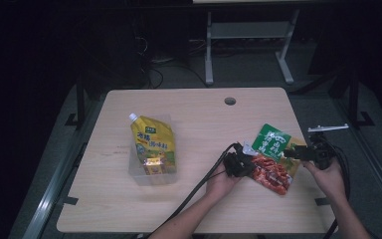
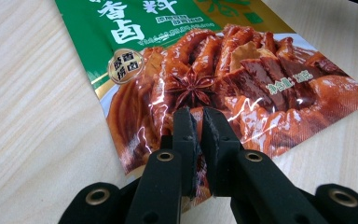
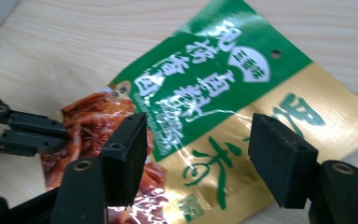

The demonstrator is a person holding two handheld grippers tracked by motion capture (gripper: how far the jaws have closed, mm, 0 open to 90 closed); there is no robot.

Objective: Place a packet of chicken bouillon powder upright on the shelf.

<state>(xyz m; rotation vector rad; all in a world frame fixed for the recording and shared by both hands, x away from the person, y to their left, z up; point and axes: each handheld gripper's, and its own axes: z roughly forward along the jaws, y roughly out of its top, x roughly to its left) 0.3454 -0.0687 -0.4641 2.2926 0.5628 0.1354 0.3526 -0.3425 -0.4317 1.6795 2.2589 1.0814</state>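
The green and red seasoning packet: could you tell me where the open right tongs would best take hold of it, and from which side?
Probably the flat gold-and-green top edge of the seasoning packet, approached from the table's right side. That end lies free under the open right tongs, while the left tongs are shut on the red end. The packet is thin, so pinch the rim.

On the table point(image 1: 194, 107) the upper middle of the high view, around the round cable hole point(image 1: 230, 101), lies bare wood, and so does the lower left strip along the near edge. At centre left a clear plastic tray point(image 1: 165, 175) holding a yellow spout pouch point(image 1: 153, 144) blocks a sweep across. At centre right the green seasoning packet point(image 1: 273, 159) lies flat between the left gripper point(image 1: 239, 164) and the right gripper point(image 1: 308, 152), with cables trailing to the bottom edge. Between tray and packet a broad open lane runs from top to bottom
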